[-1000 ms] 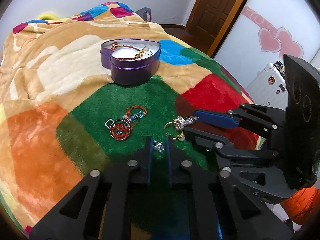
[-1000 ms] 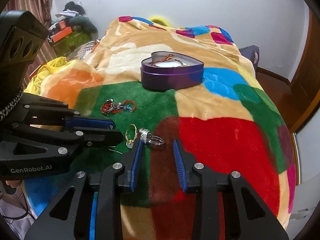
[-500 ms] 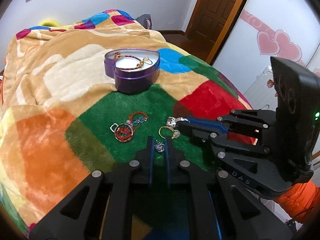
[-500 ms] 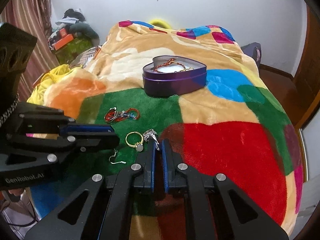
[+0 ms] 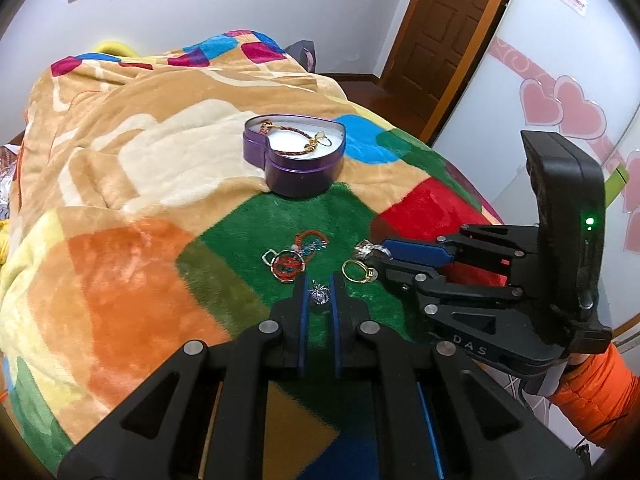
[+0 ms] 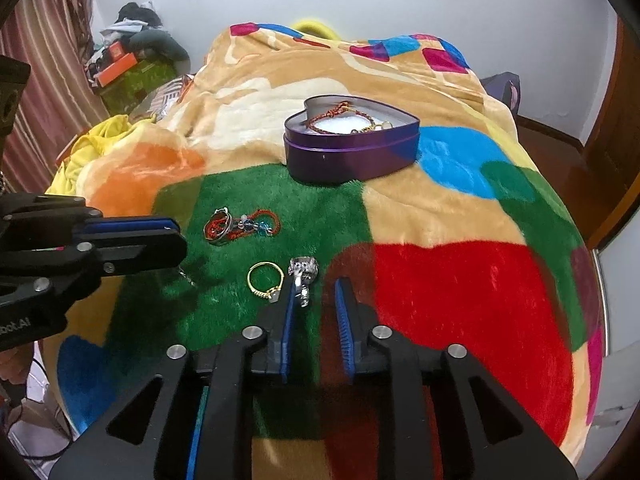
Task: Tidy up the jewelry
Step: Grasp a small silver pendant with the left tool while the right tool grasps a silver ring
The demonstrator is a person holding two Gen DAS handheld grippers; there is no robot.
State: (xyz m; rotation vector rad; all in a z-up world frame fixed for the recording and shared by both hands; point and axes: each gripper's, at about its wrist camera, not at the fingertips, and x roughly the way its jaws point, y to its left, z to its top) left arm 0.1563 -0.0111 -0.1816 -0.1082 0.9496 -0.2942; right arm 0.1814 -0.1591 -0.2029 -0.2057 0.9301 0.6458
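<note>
My left gripper [image 5: 319, 282] is shut on a small silver earring [image 5: 319, 294], held just above the green patch; its thin hook [image 6: 186, 276] hangs below the jaws in the right wrist view. My right gripper [image 6: 314, 292] sits low over the blanket with its jaws opening. A silver ring [image 6: 303, 274] lies between them against the left finger, and the pads do not press on it. A gold ring [image 6: 265, 280] lies just to its left. A red beaded bracelet with a round charm [image 6: 240, 226] lies further back. The purple heart-shaped tin [image 6: 348, 160] stands open beyond, with a braided bracelet inside.
Everything rests on a soft patchwork blanket [image 5: 120, 264] over a bed. The bed edge drops off on the right toward a wooden door [image 5: 444, 32] and a white wardrobe with pink hearts [image 5: 560, 104]. Clothes and boxes [image 6: 128, 60] pile up at the far left.
My right jaws closed around the silver ring, then parted again; the ring still lies on the blanket. My left gripper rose a little with the earring.
</note>
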